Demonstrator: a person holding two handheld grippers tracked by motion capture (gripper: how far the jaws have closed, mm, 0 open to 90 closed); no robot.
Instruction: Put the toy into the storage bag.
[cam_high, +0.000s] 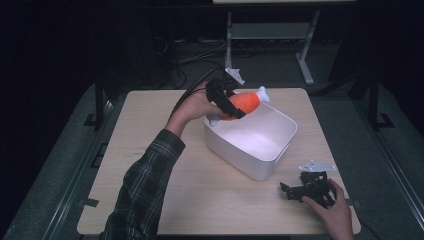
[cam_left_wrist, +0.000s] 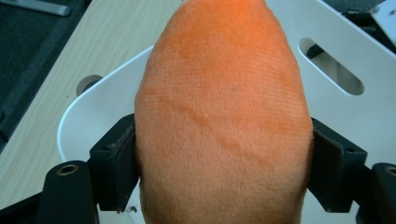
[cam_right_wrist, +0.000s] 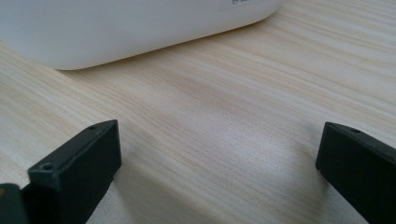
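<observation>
Above the frame's centre, we see the left gripper (cam_high: 231, 104) clamping an orange plush toy (cam_high: 245, 102) over the white bin's (cam_high: 260, 160) upper-left rim; the right gripper (cam_high: 306, 188) rests on the table (cam_high: 150, 150) at lower right.

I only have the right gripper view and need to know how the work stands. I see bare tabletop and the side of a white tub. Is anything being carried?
Observer: Yes, the left gripper is shut on an orange plush toy.
Operator: Where is the toy?
Observer: Above the far left corner of the white tub, not yet inside.
Operator: Anything in the tub?
Observer: Its floor looks bare in the high view.
Operator: And my gripper?
Observer: The right gripper rests on the table, open, near the tub's near right corner.
</observation>
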